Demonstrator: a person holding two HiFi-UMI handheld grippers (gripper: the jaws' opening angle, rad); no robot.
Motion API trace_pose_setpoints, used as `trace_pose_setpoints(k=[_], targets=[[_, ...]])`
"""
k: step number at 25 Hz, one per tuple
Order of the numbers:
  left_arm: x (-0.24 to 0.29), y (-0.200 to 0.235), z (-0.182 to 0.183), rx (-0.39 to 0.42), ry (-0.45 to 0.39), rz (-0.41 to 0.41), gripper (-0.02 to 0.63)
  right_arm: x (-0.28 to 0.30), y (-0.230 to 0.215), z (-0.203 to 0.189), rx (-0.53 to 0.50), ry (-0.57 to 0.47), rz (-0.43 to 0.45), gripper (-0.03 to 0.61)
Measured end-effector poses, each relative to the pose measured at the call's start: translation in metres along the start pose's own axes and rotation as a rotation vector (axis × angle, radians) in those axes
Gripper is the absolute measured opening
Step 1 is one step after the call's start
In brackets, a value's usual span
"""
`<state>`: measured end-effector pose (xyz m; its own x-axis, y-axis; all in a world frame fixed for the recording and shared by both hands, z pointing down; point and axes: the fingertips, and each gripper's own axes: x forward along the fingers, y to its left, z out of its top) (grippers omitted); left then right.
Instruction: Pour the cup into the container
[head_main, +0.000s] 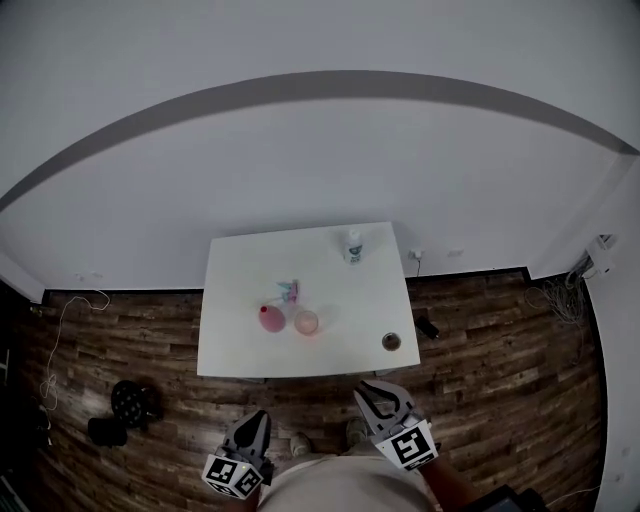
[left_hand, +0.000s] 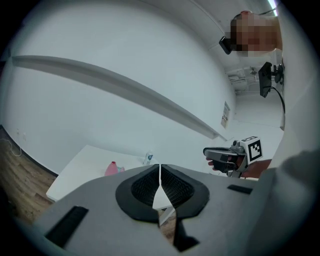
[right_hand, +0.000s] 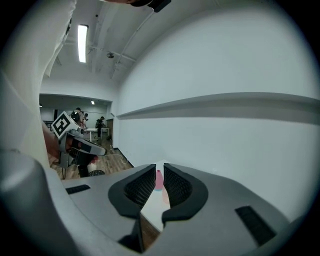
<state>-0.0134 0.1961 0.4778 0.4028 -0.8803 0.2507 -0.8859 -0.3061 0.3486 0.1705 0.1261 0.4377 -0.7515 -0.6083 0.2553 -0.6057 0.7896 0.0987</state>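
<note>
The task looks to be at the approach step. The left claw is closed on nothing and the right claw is all but closed and empty, both short of the white surface. The translucent cup stands mid-surface, just beside the pink container. Next, probably, one claw must open and reach for the cup.

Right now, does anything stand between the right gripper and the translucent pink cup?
Nothing visible does: only wooden floor and bare white table lie between the right gripper and the translucent pink cup; the small dark jar stands aside.
</note>
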Motion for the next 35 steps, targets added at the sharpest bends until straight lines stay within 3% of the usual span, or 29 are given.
trace_pose_setpoints(k=[7,17,27,35], targets=[[0.005,-0.018,-0.011,0.019,-0.019,0.109,0.012,-0.012,-0.016,-0.012,0.013,-0.039,0.105,0.077],[0.003,-0.023,-0.026,-0.013,-0.004,0.168,0.012,-0.013,-0.031,-0.023,0.066,-0.05,0.119,0.077],[0.025,0.012,-0.013,-0.007,0.028,0.1,0.012,0.018,-0.038,-0.014,0.078,-0.041,0.048,0.077],[0.035,0.084,0.023,0.013,0.047,0.043,0.012,0.072,-0.03,0.007,0.082,-0.017,-0.02,0.077]])
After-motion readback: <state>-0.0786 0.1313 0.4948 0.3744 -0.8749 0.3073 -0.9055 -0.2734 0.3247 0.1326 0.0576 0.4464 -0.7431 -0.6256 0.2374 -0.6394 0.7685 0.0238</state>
